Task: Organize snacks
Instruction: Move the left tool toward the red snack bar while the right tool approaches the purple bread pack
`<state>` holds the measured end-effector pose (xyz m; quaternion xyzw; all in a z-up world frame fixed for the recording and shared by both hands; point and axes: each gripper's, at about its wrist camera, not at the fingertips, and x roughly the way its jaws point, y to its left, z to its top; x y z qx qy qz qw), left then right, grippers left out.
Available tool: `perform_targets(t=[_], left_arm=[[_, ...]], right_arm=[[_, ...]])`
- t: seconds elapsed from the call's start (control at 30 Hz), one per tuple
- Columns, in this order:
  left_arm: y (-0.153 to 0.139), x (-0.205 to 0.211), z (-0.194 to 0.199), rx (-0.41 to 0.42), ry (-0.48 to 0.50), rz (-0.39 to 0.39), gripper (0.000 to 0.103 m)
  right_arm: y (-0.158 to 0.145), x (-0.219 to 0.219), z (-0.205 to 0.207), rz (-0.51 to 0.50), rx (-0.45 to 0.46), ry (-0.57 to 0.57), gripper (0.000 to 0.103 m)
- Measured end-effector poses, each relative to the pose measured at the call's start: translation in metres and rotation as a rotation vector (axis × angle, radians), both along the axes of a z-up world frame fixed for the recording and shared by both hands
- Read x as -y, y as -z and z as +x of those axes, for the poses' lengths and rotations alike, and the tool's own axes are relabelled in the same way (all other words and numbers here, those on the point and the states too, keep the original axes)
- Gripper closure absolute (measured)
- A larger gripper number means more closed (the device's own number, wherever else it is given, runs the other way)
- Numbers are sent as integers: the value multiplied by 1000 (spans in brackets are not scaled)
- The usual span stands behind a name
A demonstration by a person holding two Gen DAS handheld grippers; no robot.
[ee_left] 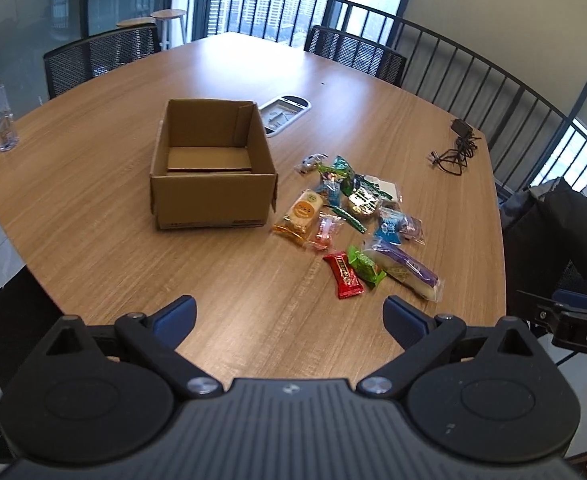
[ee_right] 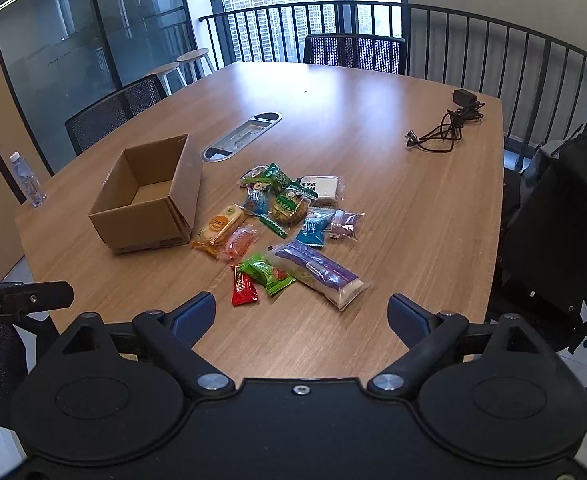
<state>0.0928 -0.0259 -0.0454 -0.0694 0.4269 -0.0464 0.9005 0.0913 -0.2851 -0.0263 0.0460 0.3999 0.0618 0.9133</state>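
Observation:
An open cardboard box (ee_left: 213, 168) (ee_right: 149, 204) stands on the wooden table (ee_left: 113, 220) (ee_right: 413, 208), nothing but a cardboard flap inside. To its right lies a heap of several wrapped snacks (ee_left: 353, 208) (ee_right: 289, 212). Nearest to me are a red bar (ee_left: 343, 274) (ee_right: 243, 286), a green packet (ee_left: 365, 266) (ee_right: 267, 272) and a long purple-and-clear pack (ee_left: 403, 268) (ee_right: 321, 274). An orange-labelled pack (ee_left: 299, 216) (ee_right: 221, 226) lies by the box. My left gripper (ee_left: 289, 314) hangs open over the near table edge, nothing between its blue pads. My right gripper (ee_right: 301, 312) is open too, just short of the purple pack.
A water bottle (ee_left: 1, 116) (ee_right: 27, 180) stands at the table's left edge. A black charger with cable (ee_left: 455, 148) (ee_right: 449, 124) lies at the far right. A grey cable hatch (ee_left: 281, 114) (ee_right: 243, 136) sits behind the box. Mesh chairs ring the table; a dark backpack (ee_right: 553, 216) rests on the right chair.

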Motion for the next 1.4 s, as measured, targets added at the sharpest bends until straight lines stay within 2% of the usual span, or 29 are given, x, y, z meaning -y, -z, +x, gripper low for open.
perform_targets(t=[0.23, 0.53, 0.7, 1.13, 1.27, 1.4], left_arm=[[12, 4, 37, -33, 48, -12, 7], [33, 9, 83, -103, 89, -47, 20], [48, 13, 107, -152, 115, -77, 33], [96, 37, 163, -254, 225, -104, 44], [111, 45, 177, -292, 246, -123, 50], [124, 54, 189, -323, 283, -127, 51]], right_arm=[[13, 12, 21, 20, -34, 18, 23], [28, 21, 54, 18, -70, 15, 35], [38, 24, 70, 5, -96, 38, 35], [69, 3, 103, -51, -172, 55, 43], [79, -2, 112, -80, -193, 53, 46], [89, -6, 120, -132, -218, 60, 47]])
